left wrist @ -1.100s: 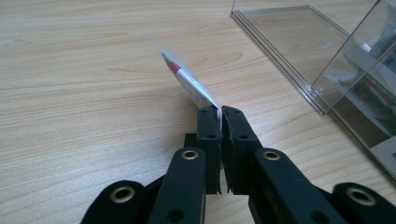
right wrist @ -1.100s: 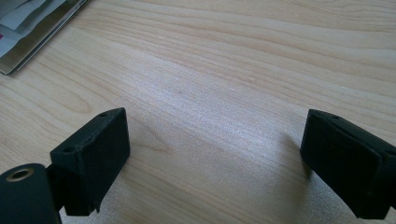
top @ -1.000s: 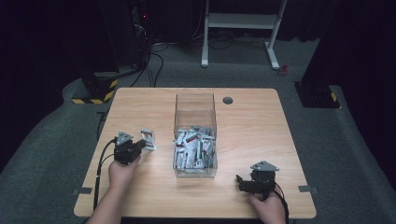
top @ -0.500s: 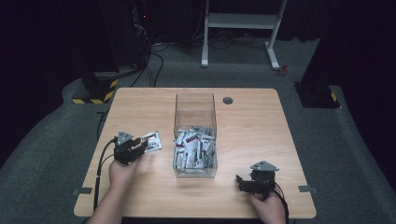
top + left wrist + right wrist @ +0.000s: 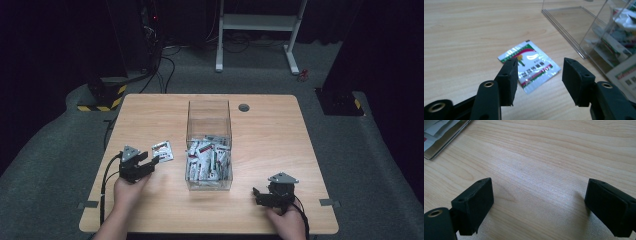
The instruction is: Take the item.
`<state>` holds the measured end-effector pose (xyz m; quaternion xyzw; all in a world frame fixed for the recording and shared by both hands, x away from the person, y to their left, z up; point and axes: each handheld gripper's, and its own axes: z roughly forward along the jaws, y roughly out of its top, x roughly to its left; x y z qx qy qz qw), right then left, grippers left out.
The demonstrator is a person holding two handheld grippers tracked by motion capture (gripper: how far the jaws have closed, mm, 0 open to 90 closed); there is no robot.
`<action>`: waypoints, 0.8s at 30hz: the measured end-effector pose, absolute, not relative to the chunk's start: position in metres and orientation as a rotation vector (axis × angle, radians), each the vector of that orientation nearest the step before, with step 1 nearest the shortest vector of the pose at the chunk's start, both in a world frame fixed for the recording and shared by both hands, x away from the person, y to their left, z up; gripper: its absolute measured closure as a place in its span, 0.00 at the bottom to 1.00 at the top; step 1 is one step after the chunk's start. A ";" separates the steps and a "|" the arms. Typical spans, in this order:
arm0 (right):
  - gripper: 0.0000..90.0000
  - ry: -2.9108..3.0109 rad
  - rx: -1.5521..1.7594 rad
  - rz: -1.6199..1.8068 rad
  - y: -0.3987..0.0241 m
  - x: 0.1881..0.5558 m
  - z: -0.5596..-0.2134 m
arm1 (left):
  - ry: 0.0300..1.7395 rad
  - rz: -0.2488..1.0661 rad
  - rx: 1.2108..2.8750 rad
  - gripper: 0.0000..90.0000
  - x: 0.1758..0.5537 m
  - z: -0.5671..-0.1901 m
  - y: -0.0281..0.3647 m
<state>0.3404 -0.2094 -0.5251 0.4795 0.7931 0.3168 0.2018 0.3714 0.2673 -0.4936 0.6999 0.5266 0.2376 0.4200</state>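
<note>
Beside the clear box (image 5: 209,145), a sachet (image 5: 529,65) is lying flat on the surface (image 5: 280,135), its small print blurring. Left tool (image 5: 537,75) is hovering behind it, its jaws having just been opening, released; right tool (image 5: 539,207) is resting gaping, grasping nothing.
</note>
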 end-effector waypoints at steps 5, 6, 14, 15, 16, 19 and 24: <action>0.09 2.214 1.343 0.885 -0.209 0.340 -0.525 | 1.301 0.584 1.800 0.47 0.359 -0.500 0.268; 0.09 2.214 1.343 0.886 -0.209 0.340 -0.525 | 1.302 0.571 1.804 0.46 0.355 -0.502 0.269; 0.09 2.213 1.350 0.888 -0.209 0.340 -0.525 | 1.339 0.549 1.871 0.40 0.326 -0.517 0.275; 0.09 2.213 1.350 0.888 -0.209 0.340 -0.525 | 1.337 0.555 1.889 0.39 0.321 -0.519 0.275; 0.09 2.213 1.349 0.888 -0.209 0.339 -0.525 | 1.333 0.560 1.907 0.38 0.317 -0.521 0.274; 0.09 2.212 1.351 0.889 -0.209 0.339 -0.525 | 1.327 0.635 1.972 0.33 0.306 -0.525 0.272; 0.09 2.213 1.347 0.889 -0.209 0.340 -0.525 | 1.312 0.642 1.995 0.26 0.304 -0.528 0.269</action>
